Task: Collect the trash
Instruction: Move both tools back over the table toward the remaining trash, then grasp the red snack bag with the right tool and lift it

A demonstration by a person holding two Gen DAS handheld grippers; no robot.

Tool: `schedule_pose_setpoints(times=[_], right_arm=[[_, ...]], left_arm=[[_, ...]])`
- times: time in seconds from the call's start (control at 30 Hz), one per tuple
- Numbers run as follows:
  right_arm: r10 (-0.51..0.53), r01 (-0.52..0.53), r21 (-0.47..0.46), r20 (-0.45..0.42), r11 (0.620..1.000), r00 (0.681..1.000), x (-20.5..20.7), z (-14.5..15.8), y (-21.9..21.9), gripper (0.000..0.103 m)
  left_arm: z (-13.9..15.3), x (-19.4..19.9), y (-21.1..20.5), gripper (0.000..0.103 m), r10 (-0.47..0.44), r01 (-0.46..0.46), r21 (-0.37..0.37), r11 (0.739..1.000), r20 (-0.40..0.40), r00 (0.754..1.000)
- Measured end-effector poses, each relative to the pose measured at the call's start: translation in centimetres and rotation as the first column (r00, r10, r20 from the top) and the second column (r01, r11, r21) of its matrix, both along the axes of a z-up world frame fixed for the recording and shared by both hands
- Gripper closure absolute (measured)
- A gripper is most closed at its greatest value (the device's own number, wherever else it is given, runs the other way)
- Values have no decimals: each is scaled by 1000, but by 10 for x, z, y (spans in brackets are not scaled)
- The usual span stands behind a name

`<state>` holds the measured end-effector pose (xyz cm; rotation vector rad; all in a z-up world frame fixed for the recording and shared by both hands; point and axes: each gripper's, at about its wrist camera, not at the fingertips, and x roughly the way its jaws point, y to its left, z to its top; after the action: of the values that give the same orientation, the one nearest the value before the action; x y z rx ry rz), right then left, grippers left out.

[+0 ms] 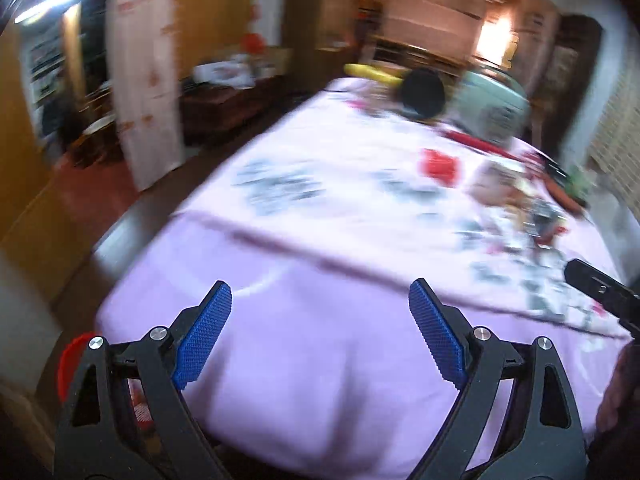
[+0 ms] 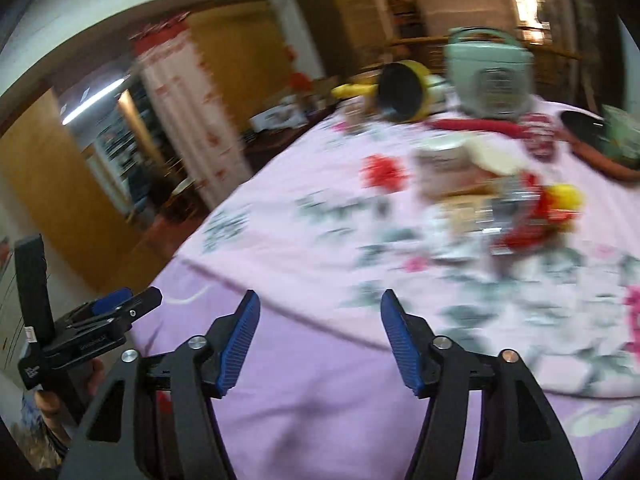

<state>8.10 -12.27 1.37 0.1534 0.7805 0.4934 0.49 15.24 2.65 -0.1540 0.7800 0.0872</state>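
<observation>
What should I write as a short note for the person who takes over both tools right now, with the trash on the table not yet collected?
Left tool: open, holds nothing, over the near edge of the pink tablecloth.
Right tool: open, holds nothing, also at the near edge.
Trash: a blurred pile of wrappers lies on the cloth ahead of the right tool, before the green cooker and the yellow pot.
Done: nothing picked up, as far as the views show.
Left: reach the pile, grasp the pieces. No bin is in view.

Heavily motion-blurred throughout, only near tongs (image 1: 320, 332) sharp. Lit by ceiling tube (image 1: 52, 2) and warm lamp (image 1: 494, 36), glaring. Fisheye-bent, dark corners.
</observation>
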Motion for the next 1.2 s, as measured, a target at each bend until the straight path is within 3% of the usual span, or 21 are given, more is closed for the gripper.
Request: schedule_pose_setpoints(times=[0.17,0.3,0.53,0.7,0.9,0.97,1.13,1.2], right_arm=[[-150,150,-14,4,989,989,17,1,-67,37],[-219,220,-34,9,975,976,36,-1,-91,36],[-269,267,-98,-9,959,963,75,-11,-111,36],[-283,279,-113,-19,953,959,98,-20,-110,36],[-285,279,-164,-10,946,959,119,-31,-98,36],[-288,283,-185,-5,941,957,125,-36,-95,36],[-300,290,-210,-16,934,954,140,-47,-89,36],[-299,290,-217,-8,932,954,142,-48,-87,44]], left_arm=[[7,47,-83,16,-151,150,48,987,6,989],[7,79,-133,16,-240,240,51,969,-17,971],[0,135,-187,16,-295,298,67,952,-55,954],[-19,166,-201,16,-267,273,61,960,-91,959],[-44,179,-187,16,-220,223,64,973,-50,974],[-44,181,-179,16,-201,205,83,975,-53,978],[-39,186,-158,16,-148,150,36,988,-42,988],[-38,187,-154,16,-137,138,20,990,-43,990]])
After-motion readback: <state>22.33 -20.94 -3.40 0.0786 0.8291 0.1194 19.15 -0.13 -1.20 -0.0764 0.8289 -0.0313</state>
